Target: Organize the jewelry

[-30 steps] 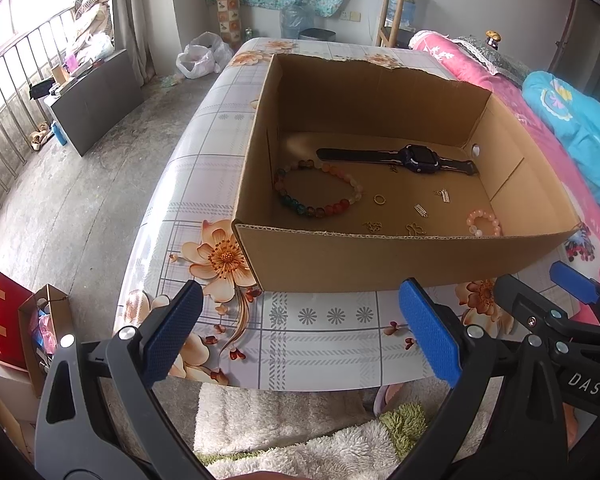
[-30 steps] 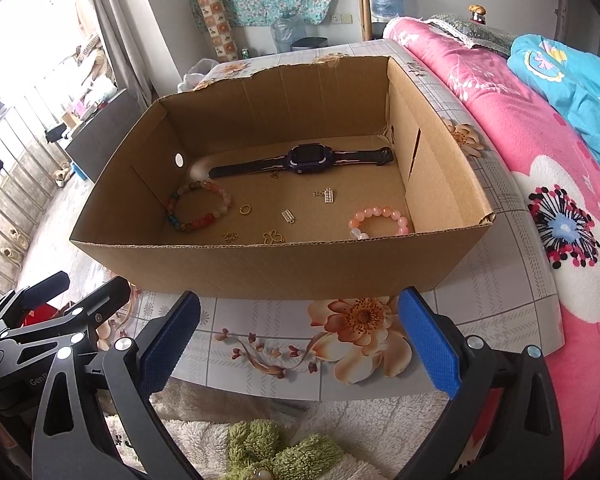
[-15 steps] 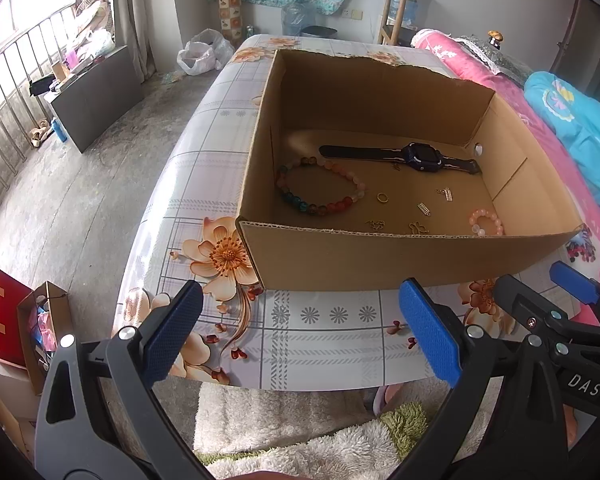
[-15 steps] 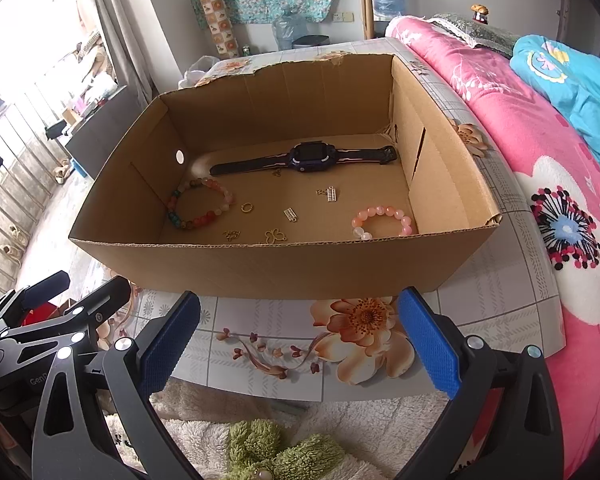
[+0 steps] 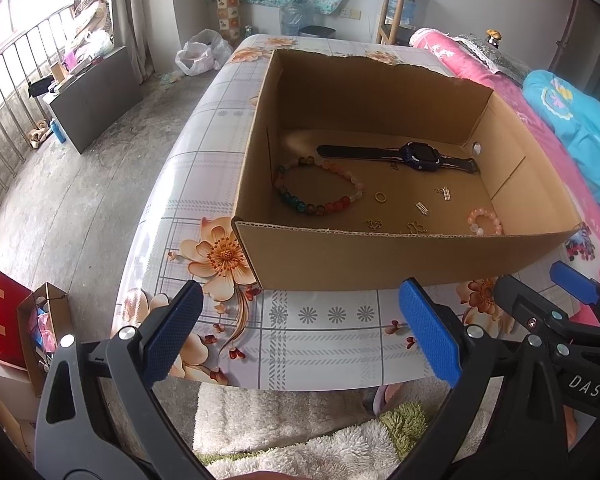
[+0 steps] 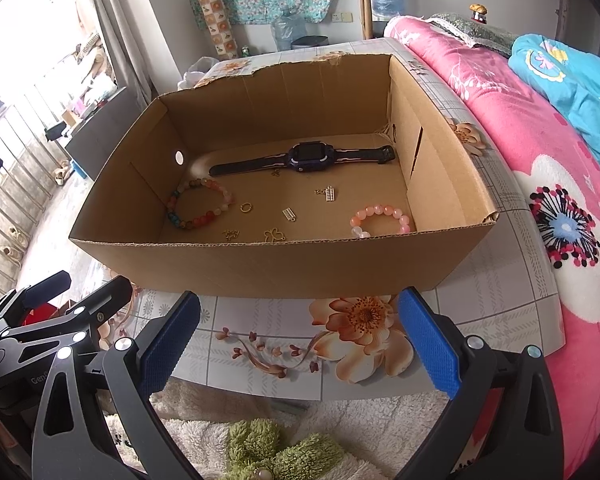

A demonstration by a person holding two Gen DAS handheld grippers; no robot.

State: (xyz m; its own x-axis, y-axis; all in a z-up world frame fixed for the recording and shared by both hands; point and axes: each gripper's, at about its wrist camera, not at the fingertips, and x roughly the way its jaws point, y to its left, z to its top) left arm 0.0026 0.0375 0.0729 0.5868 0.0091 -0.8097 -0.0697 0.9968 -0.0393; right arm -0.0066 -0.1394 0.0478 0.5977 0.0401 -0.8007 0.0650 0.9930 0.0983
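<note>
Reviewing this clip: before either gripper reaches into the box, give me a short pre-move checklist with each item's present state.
1. Left gripper open and holding nothing: ok.
2. Right gripper open and holding nothing: ok.
3. Both grippers short of the box, above the table edge, touching nothing: ok.
4. Box top open, nothing over the jewelry: ok.
5. Items lie apart on the box floor: watch, multicolor bracelet, pink bracelet, ring: ok.
6. Small gold charms can be gripped flat off the cardboard: cannot tell.
</note>
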